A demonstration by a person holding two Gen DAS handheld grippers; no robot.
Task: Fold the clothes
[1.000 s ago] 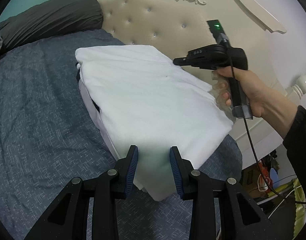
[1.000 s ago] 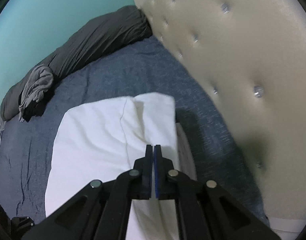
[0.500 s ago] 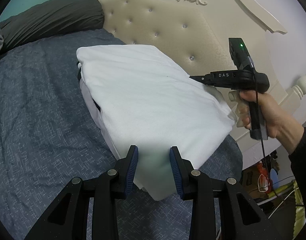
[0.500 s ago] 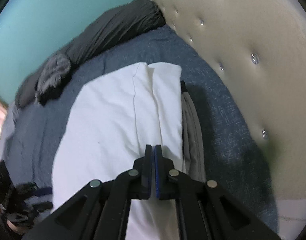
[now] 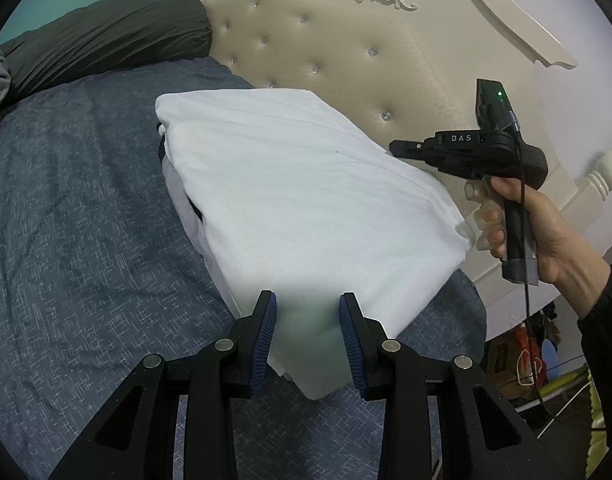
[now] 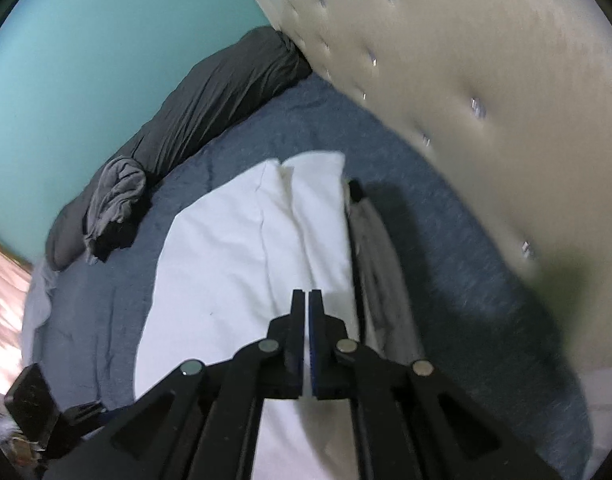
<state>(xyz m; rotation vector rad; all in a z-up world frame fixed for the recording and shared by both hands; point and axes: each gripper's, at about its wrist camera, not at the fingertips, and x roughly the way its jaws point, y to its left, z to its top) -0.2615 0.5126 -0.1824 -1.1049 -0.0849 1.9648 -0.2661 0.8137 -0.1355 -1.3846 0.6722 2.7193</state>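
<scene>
A folded white garment [image 5: 298, 184] tops a small stack of folded clothes on the blue bedcover [image 5: 74, 220]. My left gripper [image 5: 306, 308] is shut on the stack's thick near corner, and white cloth fills the gap between its blue pads. A hand holds my right gripper [image 5: 393, 147] just past the garment's far right edge, by the headboard. In the right wrist view that right gripper [image 6: 307, 294] hovers over the white garment [image 6: 234, 264]. Its jaws are opening, with only a thin slit and nothing between them. A grey folded piece [image 6: 379, 256] shows under the white one.
The cream tufted headboard [image 5: 325, 52] stands close behind the stack. A dark grey rolled duvet [image 5: 106, 32] lies along the teal wall, with a crumpled grey garment [image 6: 114, 196] beside it. The bed ends at the right, above floor clutter [image 5: 521, 360].
The right gripper drew back from over the white garment to its edge by the headboard, and its jaws parted a little. The left gripper and the stack stayed put.
</scene>
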